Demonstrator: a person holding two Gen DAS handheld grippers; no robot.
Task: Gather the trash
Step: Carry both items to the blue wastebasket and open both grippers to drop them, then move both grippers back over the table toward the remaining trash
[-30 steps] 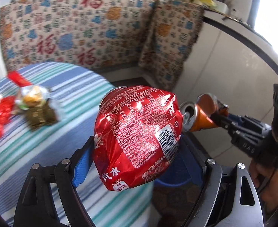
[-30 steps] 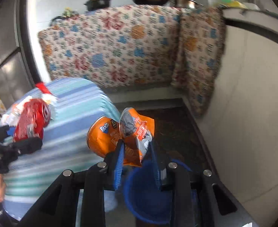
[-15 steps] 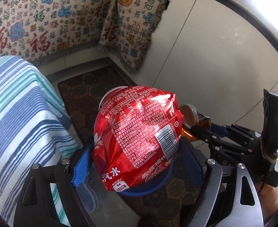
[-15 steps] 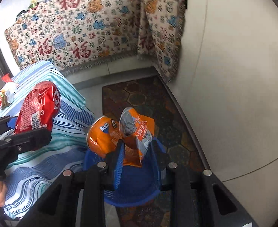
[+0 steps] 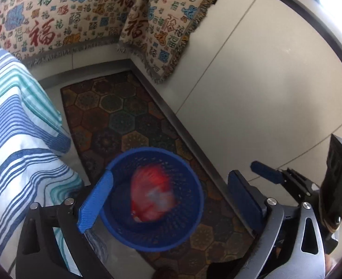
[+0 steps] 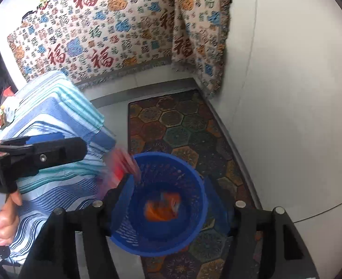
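Observation:
A blue mesh trash basket [image 5: 195,179] stands on the floor rug, also in the right wrist view [image 6: 198,183]. My left gripper [image 5: 171,195] is open above it; a crushed red cola can [image 5: 153,195] shows blurred, falling into the basket. In the right wrist view the red can [image 6: 124,162] is a blur at the basket's rim. My right gripper [image 6: 173,200] is open over the basket; a crushed orange can [image 6: 161,207] lies inside at the bottom. The right gripper's finger [image 5: 267,175] shows at the right of the left wrist view.
A table with a blue-striped cloth [image 5: 12,144] stands left of the basket, with more wrappers [image 6: 4,114] on its far end. A patterned rug [image 5: 124,107] covers the floor. A cloth-draped counter [image 6: 101,34] and white wall panels [image 5: 263,81] close the back and right.
Both grippers tilted down over the basket and opened. The red can has left the left gripper and the orange can has left the right gripper; both dropped towards the basket.

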